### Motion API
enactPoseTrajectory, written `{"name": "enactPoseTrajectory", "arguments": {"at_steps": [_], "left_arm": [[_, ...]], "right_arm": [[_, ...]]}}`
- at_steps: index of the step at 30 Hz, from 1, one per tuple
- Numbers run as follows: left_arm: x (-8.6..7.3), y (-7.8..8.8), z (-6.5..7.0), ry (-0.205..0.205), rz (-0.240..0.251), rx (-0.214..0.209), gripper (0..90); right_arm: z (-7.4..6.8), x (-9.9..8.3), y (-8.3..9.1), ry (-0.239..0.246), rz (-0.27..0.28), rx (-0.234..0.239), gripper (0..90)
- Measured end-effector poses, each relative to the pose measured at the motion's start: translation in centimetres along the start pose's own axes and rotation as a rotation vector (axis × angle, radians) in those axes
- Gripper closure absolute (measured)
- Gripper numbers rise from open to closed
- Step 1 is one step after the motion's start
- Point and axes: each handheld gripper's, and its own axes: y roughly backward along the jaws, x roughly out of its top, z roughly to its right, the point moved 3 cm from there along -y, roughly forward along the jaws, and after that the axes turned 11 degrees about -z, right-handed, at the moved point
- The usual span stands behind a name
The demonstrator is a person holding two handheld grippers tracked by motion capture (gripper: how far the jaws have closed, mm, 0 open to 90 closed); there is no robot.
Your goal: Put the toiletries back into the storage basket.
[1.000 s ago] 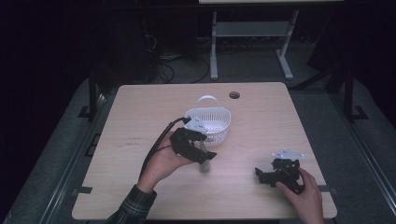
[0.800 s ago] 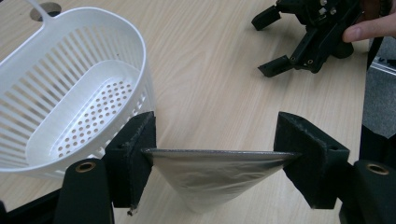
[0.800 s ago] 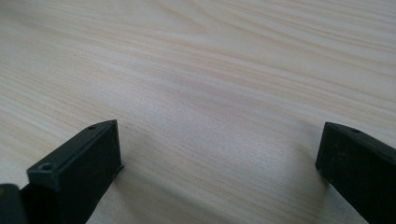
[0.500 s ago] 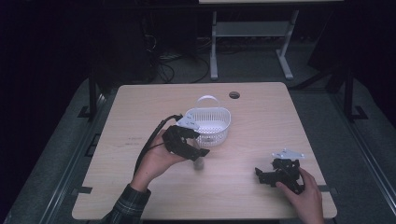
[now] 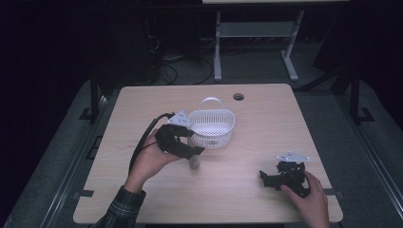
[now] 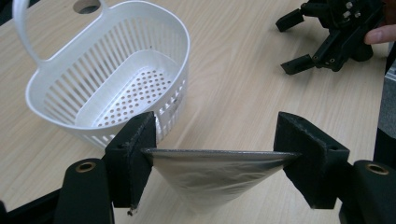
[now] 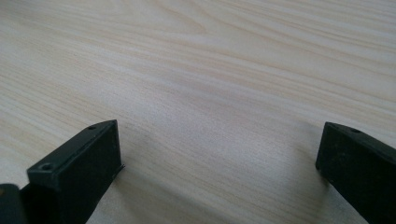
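Observation:
A white slotted basket (image 5: 223, 135) with a handle stands on the middle of the wooden table (image 5: 271, 123). Just in front of its left end my left gripper (image 5: 194, 151) is shut on a silvery foil pouch (image 5: 194, 162), which hangs over the table. In the left gripper view the jaws pinch the pouch (image 6: 210, 175) by the two ends of its flat top edge, with the basket (image 6: 180, 46) behind it at the left. My right gripper (image 5: 269, 178) rests open on the table at the front right; nothing but wood lies between its jaws (image 7: 219, 158).
A round cable hole (image 5: 238, 97) sits near the table's far edge. A metal stand (image 5: 252, 33) rises on the floor beyond the table. The left gripper view shows the right gripper (image 6: 292, 44) and a fingertip at the top right.
My left hand has carried the pouch a little to the left and slightly up, along the front of the basket. The right gripper has stayed put.

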Motion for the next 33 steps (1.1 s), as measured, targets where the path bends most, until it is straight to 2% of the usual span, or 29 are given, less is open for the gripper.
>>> {"name": "enactPoseTrajectory", "arguments": {"at_steps": [19, 33], "left_arm": [[-0.6, 2.4, -2.2, 0.042, 0.013, 0.047, 29.7], [0.3, 4.0, -3.5, 0.055, 0.029, 0.076, 29.7]], "right_arm": [[0.0, 0.0, 0.0, 0.0, 0.0, 0.0, 0.0], [0.0, 0.0, 0.0, -0.001, -0.001, -0.002, 0.0]]}}
